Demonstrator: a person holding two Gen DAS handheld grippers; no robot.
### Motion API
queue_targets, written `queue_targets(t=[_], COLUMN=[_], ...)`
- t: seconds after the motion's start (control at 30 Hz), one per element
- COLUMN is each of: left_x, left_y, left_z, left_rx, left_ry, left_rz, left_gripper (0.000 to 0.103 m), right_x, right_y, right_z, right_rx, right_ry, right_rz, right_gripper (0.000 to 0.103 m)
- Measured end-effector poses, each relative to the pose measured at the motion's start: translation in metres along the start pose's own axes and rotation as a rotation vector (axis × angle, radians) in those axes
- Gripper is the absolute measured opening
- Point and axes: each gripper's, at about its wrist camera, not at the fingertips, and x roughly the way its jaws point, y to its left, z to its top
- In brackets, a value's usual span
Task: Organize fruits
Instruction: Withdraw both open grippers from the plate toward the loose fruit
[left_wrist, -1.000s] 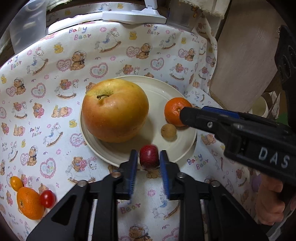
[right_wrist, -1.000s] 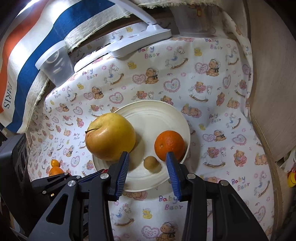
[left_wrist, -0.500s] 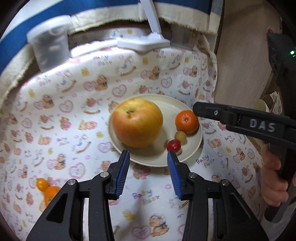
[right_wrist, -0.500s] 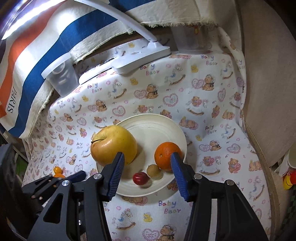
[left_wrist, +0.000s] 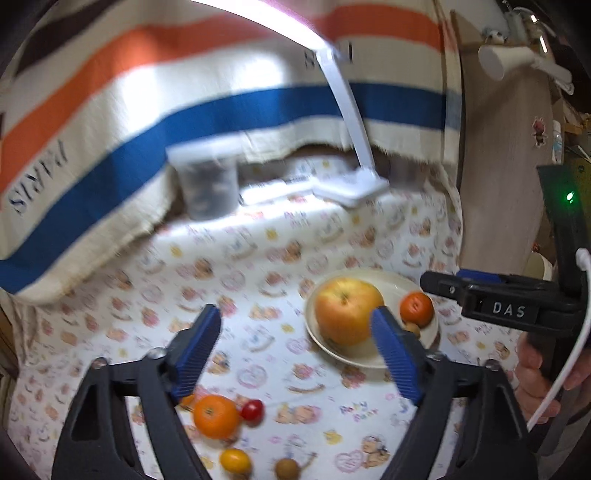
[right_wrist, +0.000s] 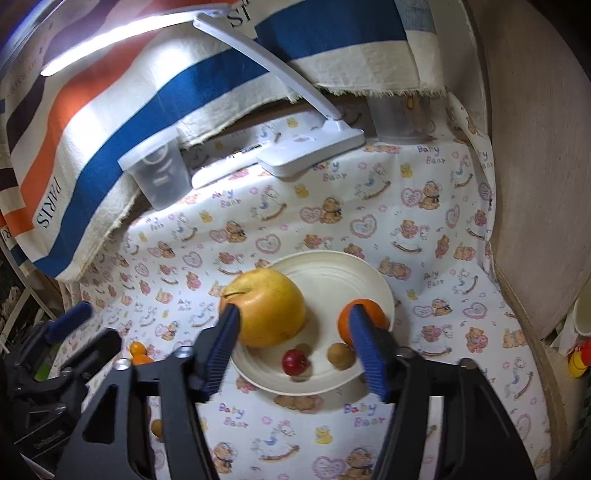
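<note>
Fruit is seen beyond both tongs, the left tongs (left_wrist: 295, 354) and right tongs (right_wrist: 295, 343) having just been opened wide and holding nothing, with the red fruit (right_wrist: 295, 362) laid on the plate (right_wrist: 332, 269) between the right tongs' fingers.

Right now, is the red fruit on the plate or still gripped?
On the plate: the red fruit lies beside the apple, no pads touching it.

Both grippers are black plastic frames with triangular cut-outs, silver screws at the joints and ribbed blue pads on the fingers: the left gripper (left_wrist: 297, 350) and the right gripper (right_wrist: 295, 345) look alike. Seen from the left camera, the right one bears white letters "DAS", a small green light and a white cable (left_wrist: 565, 369) beside the person's bare hand (left_wrist: 535, 380).
</note>
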Motion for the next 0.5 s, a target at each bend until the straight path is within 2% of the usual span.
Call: queue_targets(t=[0.07, 0.13, 0.3, 0.4, 0.47, 0.5], left_x=[-0.009, -0.017, -0.041, -0.049, -0.052, -0.053], left_y=[0.006, 0.011, 0.02, 0.029, 0.035, 0.038], left_z=[-0.002, -0.004, -0.009, -0.011, -0.014, -0.016], left_rx=[-0.014, -0.019, -0.023, -0.044, -0.058, -0.065], left_ry=[-0.038, -0.085, -0.194, -0.219, -0.224, -0.226], left_rz=[0.005, 0.026, 0.072, 0.082, 0.086, 0.09], left_gripper=[0.093, 0.097, 0.102, 0.102, 0.102, 0.102], right_x=[-0.001, 0.0, -0.001, -0.004, -0.004, -0.003], right_y=[0.005, 0.011, 0.024, 0.031, 0.036, 0.038], right_z=[-0.002, -0.003, -0.009, -0.012, -0.015, -0.016], right_rx=[-0.019, -0.05, -0.108, -0.137, -0.165, -0.176], right_ry=[-0.018, -0.022, -0.072, -0.105, -0.118, -0.126], right_rz=[-0.004, -0.006, -0.013, -0.006, -0.018, -0.019], right_gripper=[0.068, 0.078, 0.087, 0.089, 0.095, 0.103])
